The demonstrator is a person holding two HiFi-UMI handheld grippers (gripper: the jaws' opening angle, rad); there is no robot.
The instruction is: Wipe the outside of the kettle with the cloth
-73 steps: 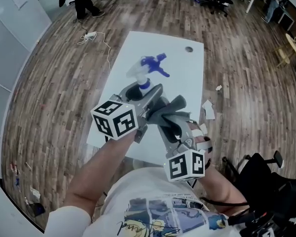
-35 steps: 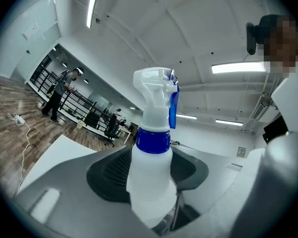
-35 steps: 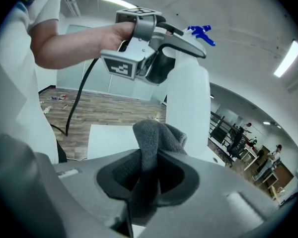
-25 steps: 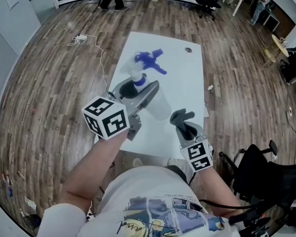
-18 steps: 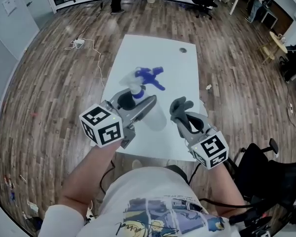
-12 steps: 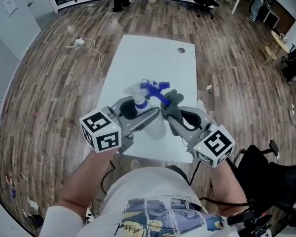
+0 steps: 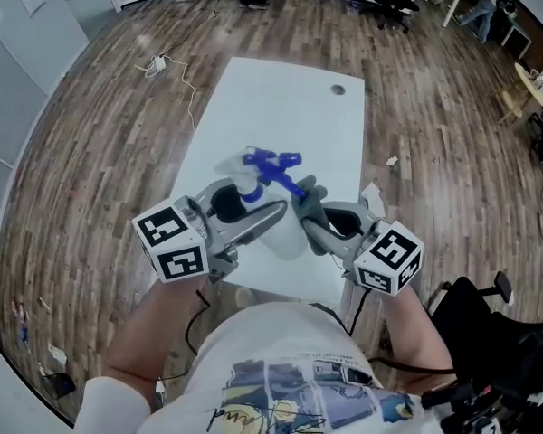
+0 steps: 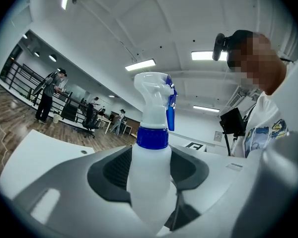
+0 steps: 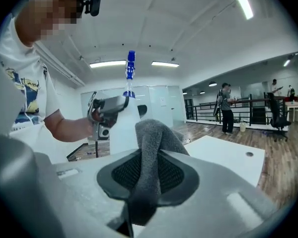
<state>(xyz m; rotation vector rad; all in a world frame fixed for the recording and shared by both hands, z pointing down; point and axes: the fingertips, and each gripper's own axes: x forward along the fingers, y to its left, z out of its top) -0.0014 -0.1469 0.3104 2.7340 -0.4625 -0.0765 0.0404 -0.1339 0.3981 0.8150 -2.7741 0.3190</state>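
Observation:
There is no kettle here; a white translucent spray bottle (image 7: 281,231) with a blue trigger head (image 7: 270,164) is held up over the table's near edge. My left gripper (image 7: 246,215) is shut on the bottle (image 8: 149,175) at its body, just under the blue collar (image 8: 152,137). My right gripper (image 7: 324,224) is shut on a grey cloth (image 7: 307,199), whose folded end sticks up between the jaws (image 9: 152,150). The cloth sits right beside the bottle's head; I cannot tell whether they touch. From the right gripper view the bottle (image 9: 123,125) stands just behind the cloth.
The white table (image 7: 290,107) has a small round hole (image 7: 338,89) near its far end. Paper scraps (image 7: 373,197) lie on the wooden floor to the right, near a black chair (image 7: 475,310). A white cable (image 7: 163,64) lies far left. People stand far off.
My right gripper has risen and swung left, bringing the cloth from the lower right up beside the bottle's head. My left gripper has shifted a little with the bottle, still gripped.

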